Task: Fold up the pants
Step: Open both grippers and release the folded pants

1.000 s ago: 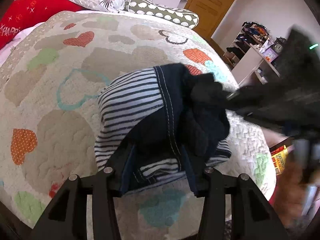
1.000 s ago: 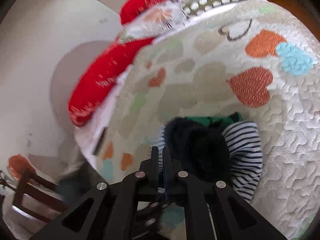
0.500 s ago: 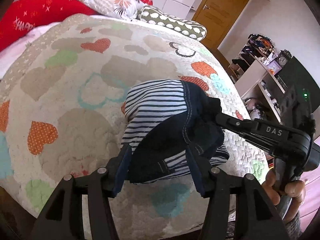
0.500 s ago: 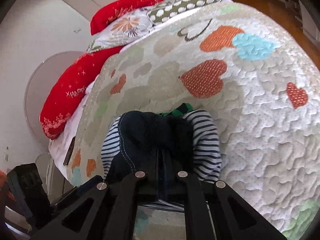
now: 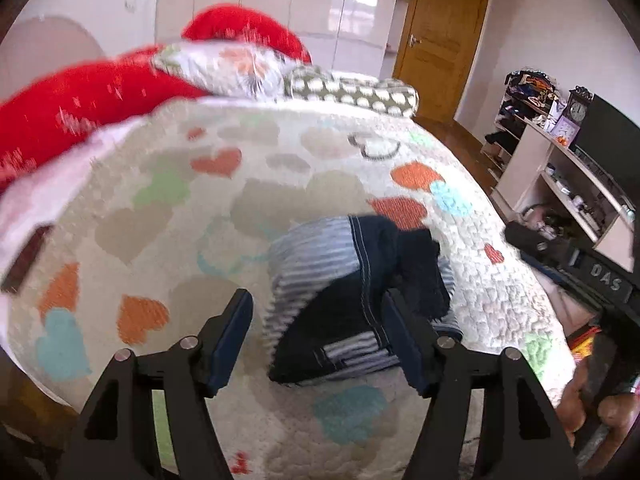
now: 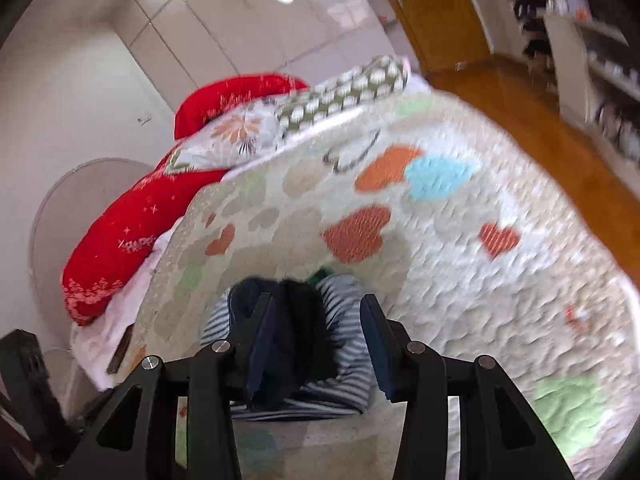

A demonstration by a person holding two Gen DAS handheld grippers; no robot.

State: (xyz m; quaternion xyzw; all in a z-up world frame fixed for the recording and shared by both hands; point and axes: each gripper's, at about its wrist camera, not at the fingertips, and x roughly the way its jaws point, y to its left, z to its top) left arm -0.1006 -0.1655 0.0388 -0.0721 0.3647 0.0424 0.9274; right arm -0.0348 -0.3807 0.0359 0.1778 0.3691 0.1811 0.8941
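Observation:
The pants (image 5: 360,296) lie in a compact folded bundle on the heart-patterned quilt (image 5: 200,208), dark navy cloth with a blue-and-white striped lining showing. In the right wrist view the bundle (image 6: 304,344) sits just beyond the fingers. My left gripper (image 5: 320,332) is open and empty, its jaws wide apart just above the near side of the bundle. My right gripper (image 6: 316,328) is open and empty too, jaws spread over the bundle. A bit of green cloth (image 6: 320,274) peeks from behind the bundle.
Red, floral and spotted pillows (image 5: 224,60) lie at the head of the bed. A wooden door (image 5: 440,36) and a white shelf unit (image 5: 560,184) stand to the right. The bed's edge is close below both grippers. The right gripper's body (image 5: 580,272) shows at right.
Both grippers have opened and let go of the pants. They have drawn back and up from the bundle, which now rests on the quilt.

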